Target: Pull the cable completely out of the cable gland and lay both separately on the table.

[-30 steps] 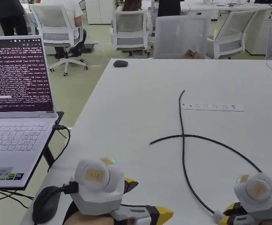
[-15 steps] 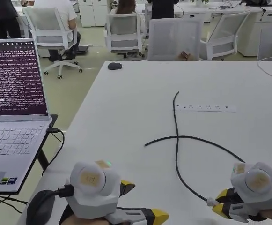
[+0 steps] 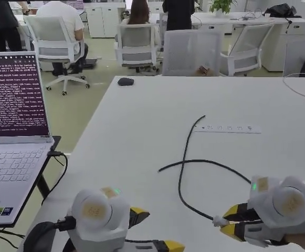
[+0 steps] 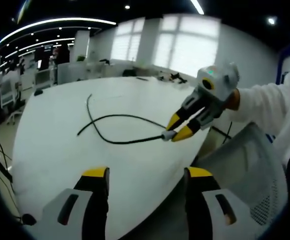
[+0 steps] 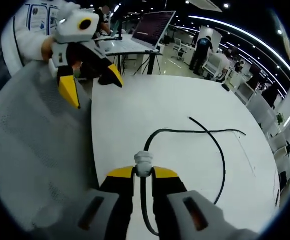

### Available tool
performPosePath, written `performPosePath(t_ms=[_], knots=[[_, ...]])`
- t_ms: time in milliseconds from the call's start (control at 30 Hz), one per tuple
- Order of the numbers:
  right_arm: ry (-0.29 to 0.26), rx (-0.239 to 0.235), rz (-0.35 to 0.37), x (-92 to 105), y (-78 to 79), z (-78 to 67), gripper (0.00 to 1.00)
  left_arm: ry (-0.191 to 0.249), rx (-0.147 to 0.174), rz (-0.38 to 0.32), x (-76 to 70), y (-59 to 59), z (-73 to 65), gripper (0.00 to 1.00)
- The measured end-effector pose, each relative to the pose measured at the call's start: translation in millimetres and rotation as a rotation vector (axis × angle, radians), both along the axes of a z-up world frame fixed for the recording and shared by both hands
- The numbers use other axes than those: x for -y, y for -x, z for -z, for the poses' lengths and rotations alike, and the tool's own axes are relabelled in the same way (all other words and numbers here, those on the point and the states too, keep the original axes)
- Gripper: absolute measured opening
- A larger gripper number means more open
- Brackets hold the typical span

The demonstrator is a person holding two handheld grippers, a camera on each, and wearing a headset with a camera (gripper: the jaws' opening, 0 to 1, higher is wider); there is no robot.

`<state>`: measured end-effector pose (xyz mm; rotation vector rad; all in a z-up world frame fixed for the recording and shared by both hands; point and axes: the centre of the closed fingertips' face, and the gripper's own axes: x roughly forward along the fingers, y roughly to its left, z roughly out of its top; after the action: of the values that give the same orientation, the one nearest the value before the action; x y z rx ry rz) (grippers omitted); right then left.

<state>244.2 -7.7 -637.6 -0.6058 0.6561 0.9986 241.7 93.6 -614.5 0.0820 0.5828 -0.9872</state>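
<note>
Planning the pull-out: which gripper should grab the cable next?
Likely the left gripper. Its fingers are open and empty, facing the cable on the table. The right gripper is shut on the cable gland, anchoring that end.

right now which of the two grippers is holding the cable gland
The right gripper: its jaws pinch the white cable gland at the black cable's end. The left gripper is open and holds nothing.
</note>
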Motion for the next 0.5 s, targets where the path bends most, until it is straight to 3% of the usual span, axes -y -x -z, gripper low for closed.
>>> performPosePath(t_ms=[233, 333, 433, 500], knots=[[-0.014, 0.045, -0.090, -13.3, 11.9, -19.6, 0.11, 0.009, 0.038, 0.015, 2.4, 0.5, -6.5, 0.58], [-0.015, 0.072, -0.130, -17.7, 17.4, -28.4, 0.11, 0.041, 0.046, 0.034, 6.3, 2.7, -12.7, 0.57], [-0.024, 0.093, -0.163, -22.3, 22.3, -37.3, 0.11, 0.045, 0.092, 0.079, 12.7, 6.5, -19.9, 0.56], [-0.032, 0.120, -0.202, -26.9, 27.0, -46.2, 0.11, 0.065, 0.194, 0.151, 21.7, 11.5, -37.1, 0.51]])
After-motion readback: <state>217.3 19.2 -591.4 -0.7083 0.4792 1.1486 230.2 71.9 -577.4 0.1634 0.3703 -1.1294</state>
